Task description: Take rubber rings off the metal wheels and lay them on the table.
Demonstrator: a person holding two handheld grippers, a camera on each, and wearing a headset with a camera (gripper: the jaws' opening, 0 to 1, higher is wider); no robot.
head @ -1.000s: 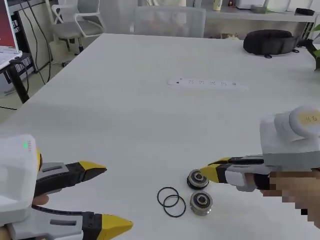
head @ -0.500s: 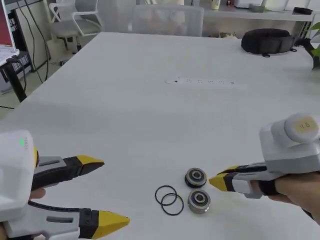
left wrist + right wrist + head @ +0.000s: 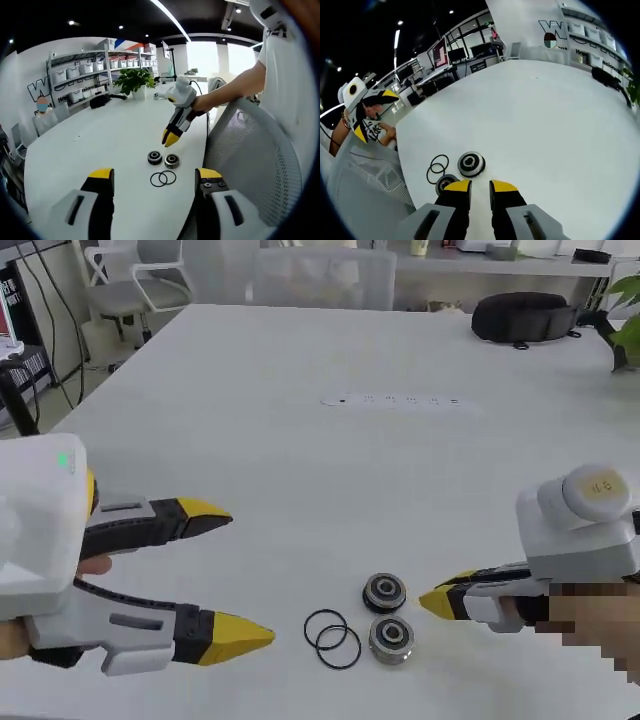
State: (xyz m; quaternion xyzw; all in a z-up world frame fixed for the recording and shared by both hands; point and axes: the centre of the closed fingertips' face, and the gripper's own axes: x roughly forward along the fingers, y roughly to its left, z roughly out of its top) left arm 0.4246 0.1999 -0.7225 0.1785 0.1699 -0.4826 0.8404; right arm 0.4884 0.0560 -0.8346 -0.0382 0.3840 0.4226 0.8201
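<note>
Two metal wheels (image 3: 385, 591) and two loose, overlapping rubber rings (image 3: 332, 635) lie clustered at the lower centre of the counter (image 3: 300, 460). The left gripper (image 3: 247, 577) has its jaws wide apart. The right gripper (image 3: 428, 600) has its jaws nearly closed and empty, and its cap label is unreadable.

The head view looks forward and down from above the near edge of the tabletop (image 3: 300, 460), taking in the surface as far as its far edge. The left gripper view sits low at that near edge, facing along its own jaws toward the right gripper (image 3: 167, 140). The right gripper view faces roughly the opposite way, low and closer in, toward the left gripper (image 3: 376, 115). All three views share the two metal wheels (image 3: 385, 592) and the rubber rings (image 3: 331, 634) beside them.
</note>
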